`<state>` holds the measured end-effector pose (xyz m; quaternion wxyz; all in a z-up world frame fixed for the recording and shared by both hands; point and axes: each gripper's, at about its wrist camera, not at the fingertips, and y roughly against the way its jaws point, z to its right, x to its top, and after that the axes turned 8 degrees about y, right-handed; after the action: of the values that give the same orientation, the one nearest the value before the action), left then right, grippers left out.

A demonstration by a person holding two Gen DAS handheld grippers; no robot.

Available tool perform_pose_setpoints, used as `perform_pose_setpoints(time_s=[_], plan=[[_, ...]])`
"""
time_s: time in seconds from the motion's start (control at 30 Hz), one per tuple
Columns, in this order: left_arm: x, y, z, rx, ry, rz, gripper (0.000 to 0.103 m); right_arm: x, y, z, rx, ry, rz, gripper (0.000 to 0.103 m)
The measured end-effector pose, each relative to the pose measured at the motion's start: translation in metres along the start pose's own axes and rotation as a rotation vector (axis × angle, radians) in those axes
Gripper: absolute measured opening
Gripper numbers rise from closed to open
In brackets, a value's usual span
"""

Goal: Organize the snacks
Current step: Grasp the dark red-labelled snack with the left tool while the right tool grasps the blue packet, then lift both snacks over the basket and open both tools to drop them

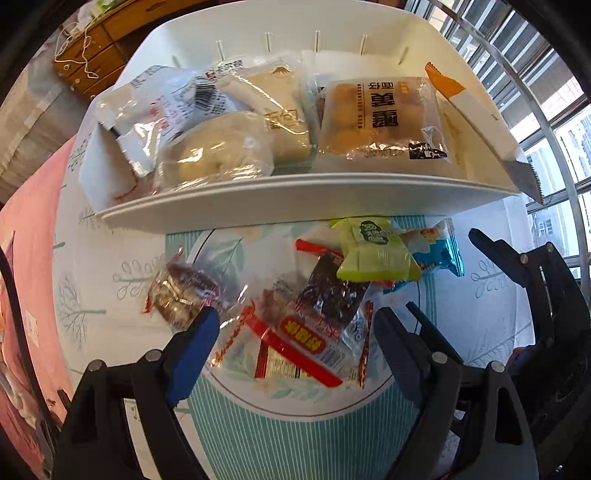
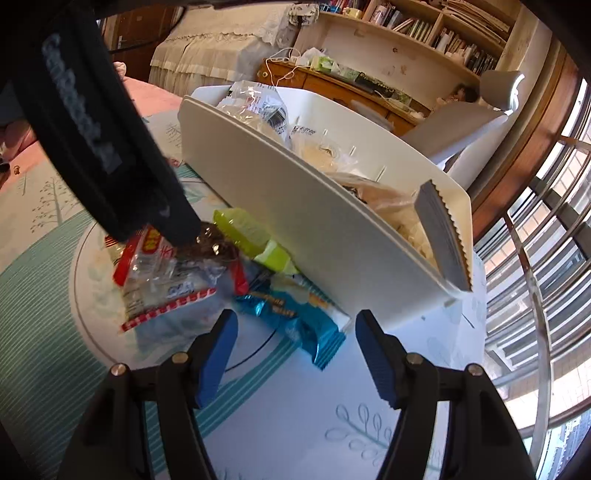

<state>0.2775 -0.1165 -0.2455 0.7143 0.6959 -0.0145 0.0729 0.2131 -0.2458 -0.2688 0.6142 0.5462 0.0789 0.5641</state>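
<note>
Left hand-held gripper (image 1: 295, 328) held wide, empty, over red pack (image 1: 295, 350); right hand-held gripper (image 2: 297, 345) wide, empty, before blue pack (image 2: 295, 317). Packs judged light, crinkly, slippery; best pinched across middle.

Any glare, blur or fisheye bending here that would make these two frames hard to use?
Left wrist view: glare on the clear snack wrappers, white bin rim bowed by the lens, windows blown out. Right wrist view: bin wall curved, the left hand-held gripper close and blurred, bright window at right.

bookshelf (image 2: 424, 26) above a wooden dresser (image 2: 332, 86), beside barred windows (image 2: 546, 236)
</note>
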Motion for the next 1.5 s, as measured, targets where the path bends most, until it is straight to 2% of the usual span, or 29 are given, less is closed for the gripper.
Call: perform_pose_setpoints(time_s=[0.17, 0.37, 0.43, 0.53, 0.6, 0.77, 0.9, 0.93, 1.03, 1.23, 1.5], plan=[[0.012, -0.013, 0.008, 0.003, -0.028, -0.030, 0.085, 0.005, -0.015, 0.006, -0.010, 0.016, -0.001, 0.067], [0.022, -0.024, 0.018, 0.009, -0.050, -0.059, 0.085, 0.003, -0.028, 0.011, 0.088, 0.005, -0.027, 0.066], [0.025, -0.025, 0.022, -0.001, -0.049, -0.067, 0.084, 0.002, -0.027, 0.009, 0.102, 0.000, -0.020, 0.062], [0.032, -0.030, 0.026, -0.011, -0.055, -0.083, 0.068, 0.001, -0.026, 0.010, 0.149, -0.015, -0.018, 0.047], [0.040, -0.035, 0.026, -0.014, -0.059, -0.093, 0.066, 0.000, -0.024, 0.007, 0.176, -0.011, -0.012, 0.038], [0.044, -0.035, 0.032, -0.028, -0.055, -0.090, 0.060, -0.004, -0.021, 0.009, 0.185, -0.044, -0.023, 0.034], [0.036, -0.037, 0.024, -0.040, -0.036, -0.088, 0.057, -0.007, -0.019, 0.015, 0.205, -0.075, -0.042, 0.033], [0.024, -0.036, 0.021, -0.045, -0.024, -0.084, 0.056, -0.008, -0.019, 0.016, 0.209, -0.080, -0.048, 0.032], [0.015, -0.035, 0.014, -0.055, 0.014, -0.078, 0.049, -0.011, -0.016, 0.018, 0.223, -0.098, -0.063, 0.032], [0.004, -0.023, 0.002, -0.063, 0.069, -0.070, 0.047, -0.013, -0.010, 0.031, 0.284, -0.174, -0.095, 0.032], [-0.023, 0.010, -0.022, -0.073, 0.153, -0.056, 0.047, -0.012, 0.018, 0.041, 0.367, -0.268, -0.080, 0.032]])
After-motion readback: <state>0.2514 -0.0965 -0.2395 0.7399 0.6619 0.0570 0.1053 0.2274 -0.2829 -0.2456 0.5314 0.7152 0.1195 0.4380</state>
